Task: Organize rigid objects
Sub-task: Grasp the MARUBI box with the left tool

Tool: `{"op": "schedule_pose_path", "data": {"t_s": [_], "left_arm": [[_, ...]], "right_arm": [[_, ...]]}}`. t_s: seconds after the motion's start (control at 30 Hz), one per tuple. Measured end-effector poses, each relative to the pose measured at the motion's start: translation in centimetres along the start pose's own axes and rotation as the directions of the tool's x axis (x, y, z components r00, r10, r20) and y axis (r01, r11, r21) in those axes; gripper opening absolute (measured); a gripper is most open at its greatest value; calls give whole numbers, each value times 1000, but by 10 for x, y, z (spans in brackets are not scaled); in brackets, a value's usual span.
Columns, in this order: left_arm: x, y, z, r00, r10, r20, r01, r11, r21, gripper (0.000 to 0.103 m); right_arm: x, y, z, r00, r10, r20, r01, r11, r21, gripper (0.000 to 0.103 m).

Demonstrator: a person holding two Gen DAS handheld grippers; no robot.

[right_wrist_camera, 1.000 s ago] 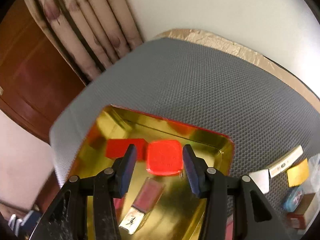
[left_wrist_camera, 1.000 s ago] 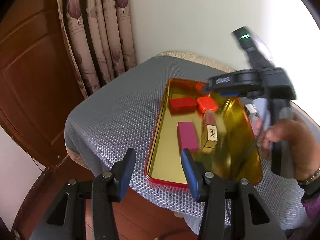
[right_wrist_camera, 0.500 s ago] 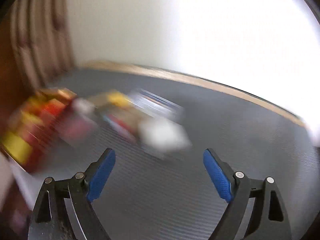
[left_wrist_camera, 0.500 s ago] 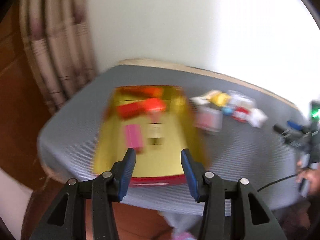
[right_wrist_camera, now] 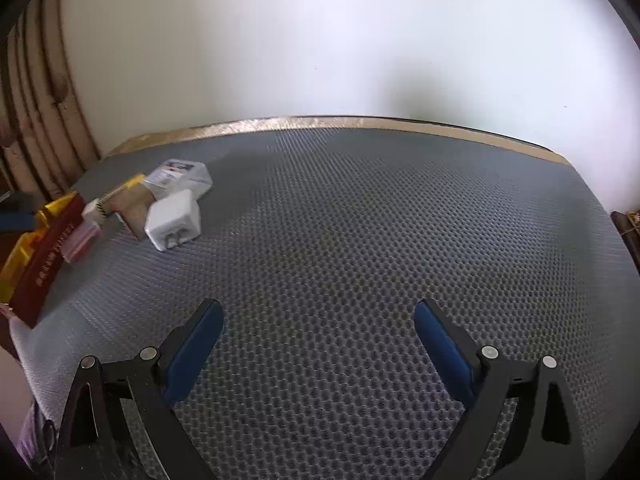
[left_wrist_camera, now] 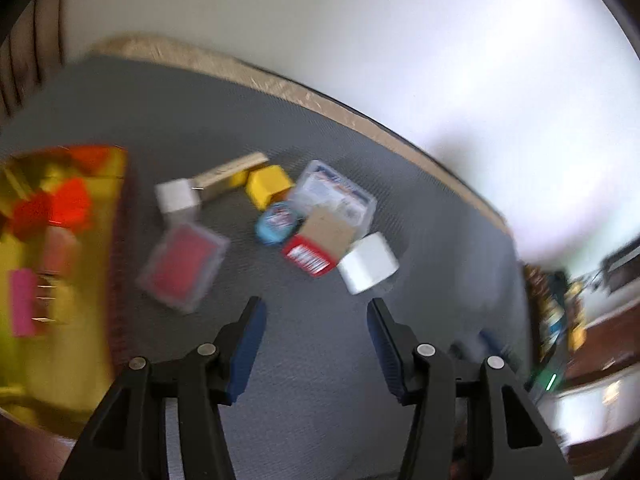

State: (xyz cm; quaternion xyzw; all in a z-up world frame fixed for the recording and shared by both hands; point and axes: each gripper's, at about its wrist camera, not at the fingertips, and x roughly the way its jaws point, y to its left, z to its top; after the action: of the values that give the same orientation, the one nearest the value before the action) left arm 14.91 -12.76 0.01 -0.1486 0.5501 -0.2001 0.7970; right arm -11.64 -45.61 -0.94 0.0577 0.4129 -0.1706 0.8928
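Left gripper (left_wrist_camera: 314, 312) opening, nothing inside, pointing near white block (left_wrist_camera: 368, 264). Right gripper (right_wrist_camera: 318, 320) opening wide, empty, over grey mat (right_wrist_camera: 360, 220).

1. The tabletop (right_wrist_camera: 360, 220) is covered by a grey mat with a raised honeycomb texture, matt and rough-looking.
2. The tray (left_wrist_camera: 60, 360) has a glossy, mirror-like gold inside, seemingly metal, and a red outer wall.
3. The clear case (left_wrist_camera: 182, 266) looks like transparent plastic with a soft sheen.
4. The white charger (right_wrist_camera: 174, 220) is smooth plastic, faintly glossy.
5. The brown box (left_wrist_camera: 328, 232) looks like matt cardboard.
6. The tongs' pads (right_wrist_camera: 192, 352) are matt blue on black plastic arms.
7. The wall (right_wrist_camera: 320, 40) is smooth and matt white.
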Motion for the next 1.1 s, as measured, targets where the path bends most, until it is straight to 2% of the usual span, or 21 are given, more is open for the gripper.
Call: {"op": "schedule_pose_path", "data": {"t_s": [0.1,0.2,0.43,0.5,0.63,0.8,1.0,1.1], "left_arm": [[28,-1,20,998,-19,-60,13,995,-100,54],[51,0,33,995,3,-101,-22,982,-188,54],[70,1,42,994,28,-104,-60,944,-323,54],[75,2,44,993,25,-117,-65,935,-349,54],[83,7,46,989,75,-124,-120,905,-409,54],[96,18,51,984,98,-150,-157,876,-455,54],[100,29,53,990,90,-111,-134,861,-491,59],[101,30,52,990,88,-108,-130,865,-485,61]], "right_arm": [[-5,-7,0,999,39,16,-40,998,39,97],[-4,-7,1,997,74,35,-76,995,66,97],[-4,-5,2,991,126,43,-128,990,62,97],[-4,-4,2,990,136,42,-138,989,58,97],[-5,-5,1,988,151,42,-153,987,52,97],[-6,-4,1,986,162,47,-164,985,52,98],[-5,-3,2,985,166,37,-167,985,46,99],[-4,-3,2,986,165,35,-166,985,47,99]]}}
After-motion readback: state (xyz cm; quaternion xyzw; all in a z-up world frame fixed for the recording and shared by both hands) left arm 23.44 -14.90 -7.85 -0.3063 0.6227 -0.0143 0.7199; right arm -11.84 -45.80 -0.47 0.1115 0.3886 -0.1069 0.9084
